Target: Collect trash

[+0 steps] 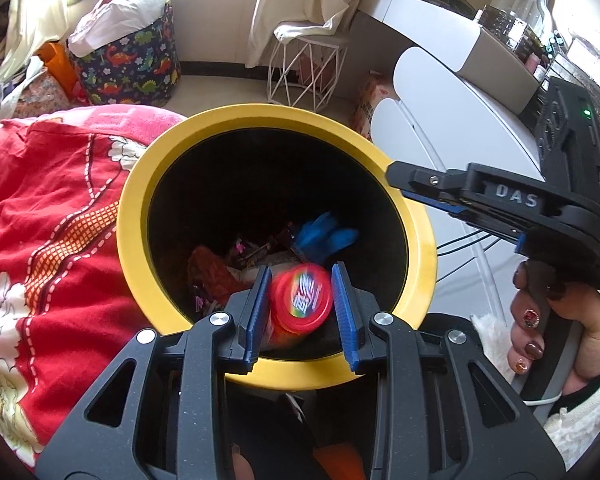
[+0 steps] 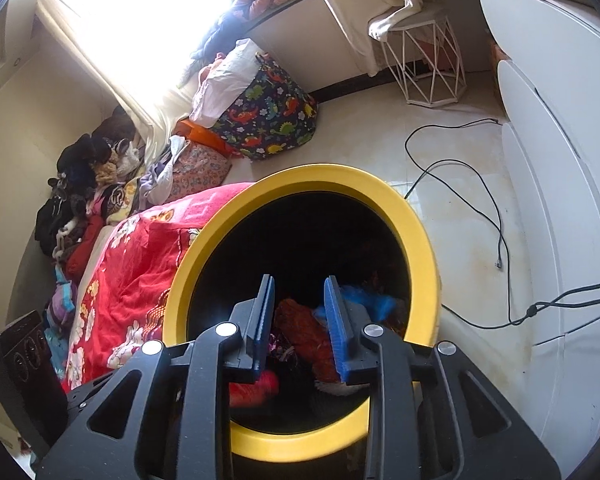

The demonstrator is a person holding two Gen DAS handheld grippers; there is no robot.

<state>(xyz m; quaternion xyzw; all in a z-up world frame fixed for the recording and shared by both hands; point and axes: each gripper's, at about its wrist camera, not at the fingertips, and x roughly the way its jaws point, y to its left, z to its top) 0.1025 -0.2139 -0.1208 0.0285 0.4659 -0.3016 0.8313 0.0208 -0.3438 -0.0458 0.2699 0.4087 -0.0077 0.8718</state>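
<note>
The yellow-rimmed bin (image 1: 416,240) gapes below both tools, and the left hand-held gripper (image 1: 300,300), clamped on a red-lidded cup (image 1: 302,296) lying lid-first along its fingers, is directly over it, while the right hand-held gripper (image 2: 298,320) hangs apart and empty.

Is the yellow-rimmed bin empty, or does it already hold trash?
Not empty. The bin holds a blue glove, a red-orange wrapper and other scraps at its bottom; how full it is cannot be told.
</note>
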